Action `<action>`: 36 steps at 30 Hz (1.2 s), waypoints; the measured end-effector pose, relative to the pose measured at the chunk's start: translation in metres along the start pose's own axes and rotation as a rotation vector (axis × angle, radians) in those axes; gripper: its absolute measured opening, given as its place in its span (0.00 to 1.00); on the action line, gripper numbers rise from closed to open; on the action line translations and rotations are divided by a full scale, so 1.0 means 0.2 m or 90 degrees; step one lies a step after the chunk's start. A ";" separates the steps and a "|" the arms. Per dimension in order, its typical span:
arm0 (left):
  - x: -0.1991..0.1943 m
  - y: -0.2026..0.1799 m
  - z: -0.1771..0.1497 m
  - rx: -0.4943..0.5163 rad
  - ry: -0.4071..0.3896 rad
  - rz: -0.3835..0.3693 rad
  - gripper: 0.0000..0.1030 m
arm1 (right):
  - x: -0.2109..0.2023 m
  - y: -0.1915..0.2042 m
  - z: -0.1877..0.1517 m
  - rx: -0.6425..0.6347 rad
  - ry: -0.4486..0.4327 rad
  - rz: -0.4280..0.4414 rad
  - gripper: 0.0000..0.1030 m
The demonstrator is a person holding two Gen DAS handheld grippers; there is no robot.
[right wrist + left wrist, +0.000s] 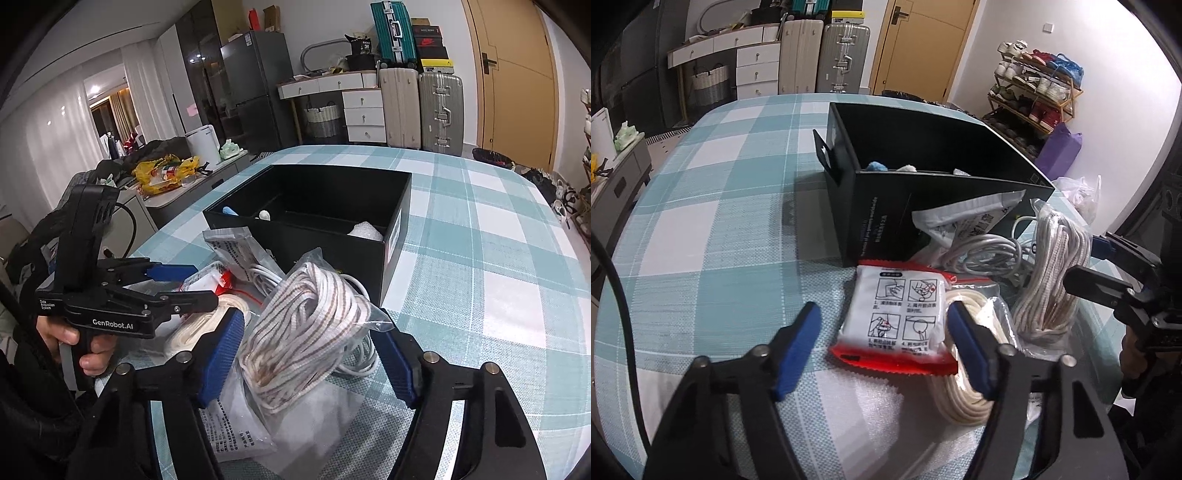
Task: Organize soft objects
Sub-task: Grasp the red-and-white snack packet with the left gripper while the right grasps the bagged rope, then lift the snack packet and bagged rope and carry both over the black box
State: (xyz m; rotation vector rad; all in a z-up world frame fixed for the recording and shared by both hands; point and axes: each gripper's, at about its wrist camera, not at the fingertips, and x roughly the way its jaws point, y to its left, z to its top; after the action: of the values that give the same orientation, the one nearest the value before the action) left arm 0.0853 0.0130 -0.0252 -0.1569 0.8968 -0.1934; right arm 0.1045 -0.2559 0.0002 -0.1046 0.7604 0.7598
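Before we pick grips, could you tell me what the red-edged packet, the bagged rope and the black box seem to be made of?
Red-edged packet: glossy plastic film, judging by its sheen and serrated edge.
Bagged rope: braided white cord, probably cotton or synthetic, in a clear crinkled plastic bag.
Black box: matte cardboard, going by its thin, flat walls.

The near wall of the black box (945,192) is hiding most of what I am seeing inside it: only blue and white tips are showing. Beside the box, the grey pouch's (967,218) print is reading too small.
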 end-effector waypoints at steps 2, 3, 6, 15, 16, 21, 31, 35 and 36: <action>0.00 0.00 0.00 -0.003 0.001 -0.013 0.55 | 0.00 0.00 0.00 -0.001 -0.001 -0.001 0.69; -0.01 0.00 0.00 -0.004 0.001 -0.018 0.50 | 0.00 0.00 0.00 -0.001 -0.002 -0.001 0.68; -0.01 -0.01 0.00 -0.002 -0.002 -0.016 0.48 | 0.00 -0.01 0.00 -0.001 -0.004 -0.003 0.63; -0.03 0.01 0.00 -0.007 -0.013 -0.007 0.46 | -0.04 0.00 0.00 -0.011 -0.027 -0.017 0.36; -0.04 0.00 0.00 -0.008 -0.014 -0.006 0.46 | -0.04 0.00 0.00 -0.013 -0.033 -0.018 0.32; -0.08 0.03 0.00 -0.022 -0.030 -0.002 0.46 | -0.07 0.01 0.00 -0.026 -0.059 -0.023 0.25; -0.22 0.04 0.01 -0.019 -0.087 -0.001 0.46 | -0.18 0.07 0.02 -0.046 -0.103 -0.018 0.18; -0.26 0.04 0.02 -0.020 -0.104 0.001 0.46 | -0.22 0.09 0.03 -0.050 -0.117 -0.013 0.18; -0.27 0.04 0.03 -0.022 -0.106 0.000 0.46 | -0.23 0.09 0.03 -0.049 -0.118 -0.009 0.18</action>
State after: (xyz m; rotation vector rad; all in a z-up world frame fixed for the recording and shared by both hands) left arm 0.0581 0.0344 0.0170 -0.2029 0.7339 -0.1627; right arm 0.0740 -0.2674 0.0373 -0.1070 0.5548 0.7741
